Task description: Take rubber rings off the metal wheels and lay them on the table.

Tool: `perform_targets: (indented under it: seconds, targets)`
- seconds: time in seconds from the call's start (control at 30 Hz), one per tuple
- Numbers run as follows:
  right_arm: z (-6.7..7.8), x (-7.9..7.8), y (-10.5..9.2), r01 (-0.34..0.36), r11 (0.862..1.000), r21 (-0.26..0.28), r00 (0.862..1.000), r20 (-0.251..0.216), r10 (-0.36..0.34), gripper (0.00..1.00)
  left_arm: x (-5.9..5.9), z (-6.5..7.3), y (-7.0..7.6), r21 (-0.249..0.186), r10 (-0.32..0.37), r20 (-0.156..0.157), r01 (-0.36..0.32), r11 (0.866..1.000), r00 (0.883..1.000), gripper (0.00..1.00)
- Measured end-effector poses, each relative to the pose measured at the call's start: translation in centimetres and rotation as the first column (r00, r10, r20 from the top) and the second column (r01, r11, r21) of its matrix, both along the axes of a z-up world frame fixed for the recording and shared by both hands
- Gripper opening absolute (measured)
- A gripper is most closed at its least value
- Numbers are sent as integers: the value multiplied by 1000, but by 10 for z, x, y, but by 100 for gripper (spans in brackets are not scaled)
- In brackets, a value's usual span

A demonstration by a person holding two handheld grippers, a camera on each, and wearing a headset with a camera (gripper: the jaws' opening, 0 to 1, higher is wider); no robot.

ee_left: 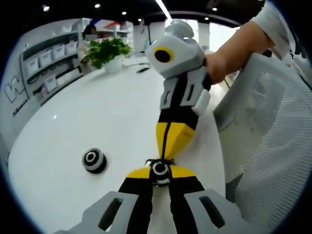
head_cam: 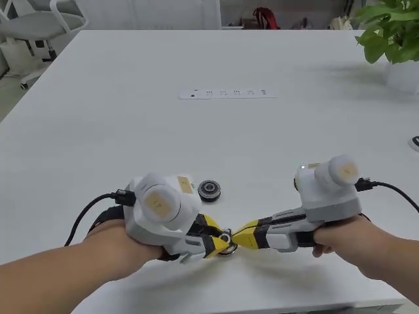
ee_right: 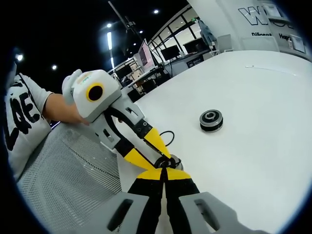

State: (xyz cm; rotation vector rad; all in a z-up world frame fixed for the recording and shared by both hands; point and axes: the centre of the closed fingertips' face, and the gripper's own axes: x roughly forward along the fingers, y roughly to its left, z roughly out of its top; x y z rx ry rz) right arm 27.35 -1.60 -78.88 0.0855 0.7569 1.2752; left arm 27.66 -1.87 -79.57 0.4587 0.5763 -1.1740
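Observation:
A small metal wheel (head_cam: 226, 237) hangs just above the table's near edge, and my left gripper (head_cam: 219, 244) is shut on it. In the left gripper view the wheel (ee_left: 159, 171) sits between my yellow tips. My right gripper (head_cam: 239, 239) meets it from the right, tip to tip, shut on the thin black rubber ring (ee_left: 155, 160) at the wheel's rim. In the right gripper view my closed jaws (ee_right: 165, 171) touch the wheel (ee_right: 173, 162). A second wheel (head_cam: 209, 190) wearing its black ring lies flat on the white table (head_cam: 209, 131), just beyond the left gripper.
A flush socket strip (head_cam: 227, 93) runs across the table's middle. A potted plant (head_cam: 391, 33) stands at the far right corner, an office chair (head_cam: 39, 26) beyond the far left. The table's front edge lies right under my hands. A mesh chair back (ee_left: 273, 146) is beside me.

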Motion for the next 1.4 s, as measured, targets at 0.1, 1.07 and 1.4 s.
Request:
perform_targets:
  seconds: [0.1,1.07,1.4]
  targets:
    - [4,-2,5,-14,1000,19,1000,-1,14,0,0,0,0,-2,2,0,-2,1000,1000,11]
    - [1,3,0,-11,1000,6,999,32,11,0,-4,2,-2,-58,-22,-51,19,998,998,19]
    - [3,6,-2,7,1000,19,1000,24,-7,0,-8,12,1,-72,-33,-44,30,997,998,24]
